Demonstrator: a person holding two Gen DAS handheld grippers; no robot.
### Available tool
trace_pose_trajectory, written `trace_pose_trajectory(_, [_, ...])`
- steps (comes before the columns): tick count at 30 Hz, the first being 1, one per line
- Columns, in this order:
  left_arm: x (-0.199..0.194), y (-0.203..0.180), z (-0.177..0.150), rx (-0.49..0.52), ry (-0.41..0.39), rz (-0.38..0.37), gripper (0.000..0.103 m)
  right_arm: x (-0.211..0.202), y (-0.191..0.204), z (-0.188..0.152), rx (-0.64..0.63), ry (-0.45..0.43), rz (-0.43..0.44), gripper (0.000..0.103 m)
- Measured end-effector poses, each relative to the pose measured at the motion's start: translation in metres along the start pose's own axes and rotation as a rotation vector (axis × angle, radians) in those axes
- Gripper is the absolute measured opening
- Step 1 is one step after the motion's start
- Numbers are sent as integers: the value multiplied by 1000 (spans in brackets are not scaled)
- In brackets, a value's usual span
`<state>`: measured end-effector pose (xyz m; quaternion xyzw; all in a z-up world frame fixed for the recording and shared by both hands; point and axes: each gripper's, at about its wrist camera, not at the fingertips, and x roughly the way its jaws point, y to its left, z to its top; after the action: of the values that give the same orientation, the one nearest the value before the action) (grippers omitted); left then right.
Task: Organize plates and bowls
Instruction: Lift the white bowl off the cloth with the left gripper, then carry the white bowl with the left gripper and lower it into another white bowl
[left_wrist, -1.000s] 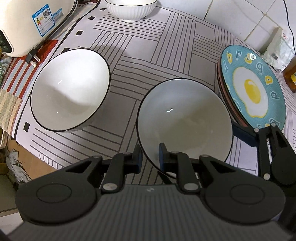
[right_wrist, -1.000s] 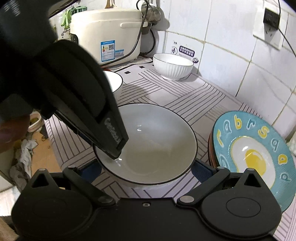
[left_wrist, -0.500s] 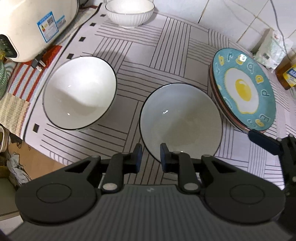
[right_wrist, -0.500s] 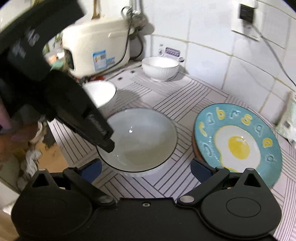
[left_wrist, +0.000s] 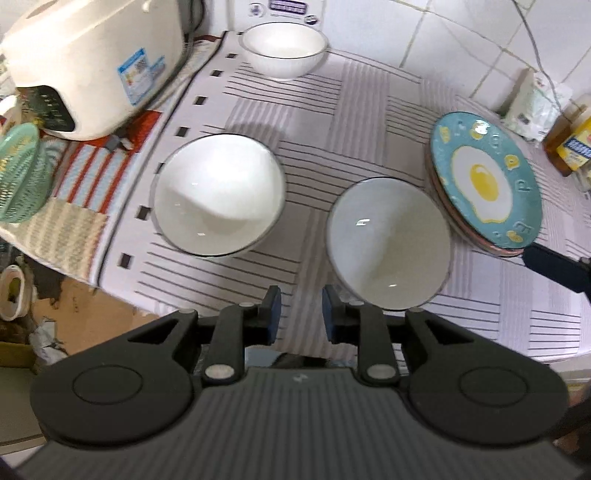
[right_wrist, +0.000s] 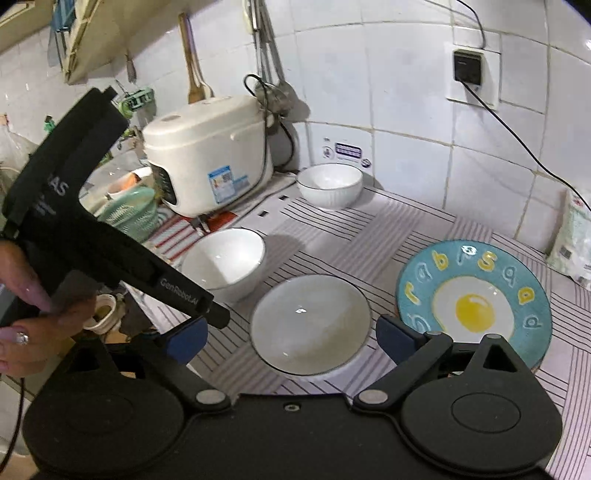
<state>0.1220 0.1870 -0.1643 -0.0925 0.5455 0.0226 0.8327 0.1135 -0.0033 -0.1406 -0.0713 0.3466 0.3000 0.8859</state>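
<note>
Left wrist view showed left gripper risen off grey bowl, jaws just eased to a narrow, empty gap, bowl on mat beside egg plate; right gripper wide, empty — prob. release done, stacking pending.

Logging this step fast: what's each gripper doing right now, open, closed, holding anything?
Left gripper: fingers narrowly apart and just been opening, nothing between them, clear of the grey bowl.
Right gripper: fingers wide open, holding nothing.
</note>
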Motion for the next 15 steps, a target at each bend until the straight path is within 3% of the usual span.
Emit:
trace_pose_trajectory(5, [-5, 20, 6, -4, -11, 17, 23, 2, 13, 8, -37, 3, 39, 97])
trace_pose_trajectory(15, [0, 58, 28, -2, -59, 72, 46, 42, 32, 35, -78, 22, 108, 92])
